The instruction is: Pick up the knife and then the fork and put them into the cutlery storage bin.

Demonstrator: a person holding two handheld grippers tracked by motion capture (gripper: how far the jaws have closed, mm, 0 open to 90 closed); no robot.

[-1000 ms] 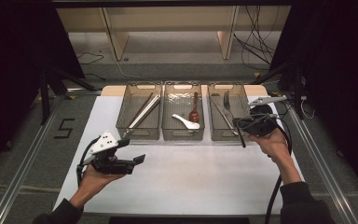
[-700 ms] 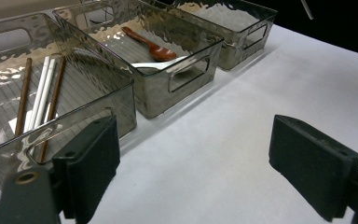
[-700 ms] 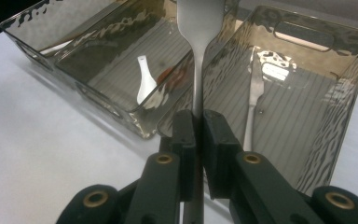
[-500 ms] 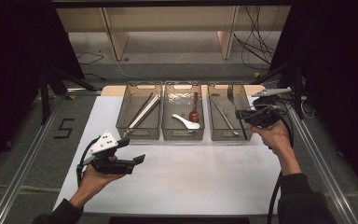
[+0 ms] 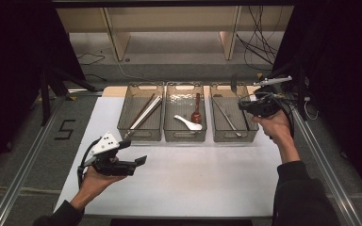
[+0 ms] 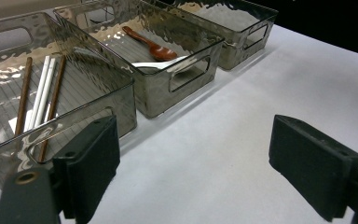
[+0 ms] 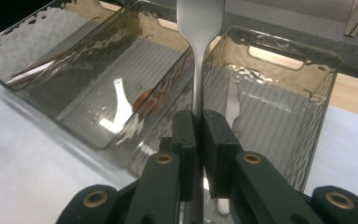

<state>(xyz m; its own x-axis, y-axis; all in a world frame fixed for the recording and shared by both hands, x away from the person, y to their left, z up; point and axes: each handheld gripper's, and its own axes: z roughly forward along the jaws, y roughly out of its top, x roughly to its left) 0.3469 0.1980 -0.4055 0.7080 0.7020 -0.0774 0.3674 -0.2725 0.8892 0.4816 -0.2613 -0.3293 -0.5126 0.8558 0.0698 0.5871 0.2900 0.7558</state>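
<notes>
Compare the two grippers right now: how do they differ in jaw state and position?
The left gripper has its jaws wide open with nothing between them; the right gripper is shut on a metal utensil. The left gripper hangs over bare white table in front of the bins; the right gripper is raised beside the right bin. Both are hand-held, with black jaws.

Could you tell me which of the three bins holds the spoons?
The middle bin: it holds a red spoon and a white spoon.
</notes>
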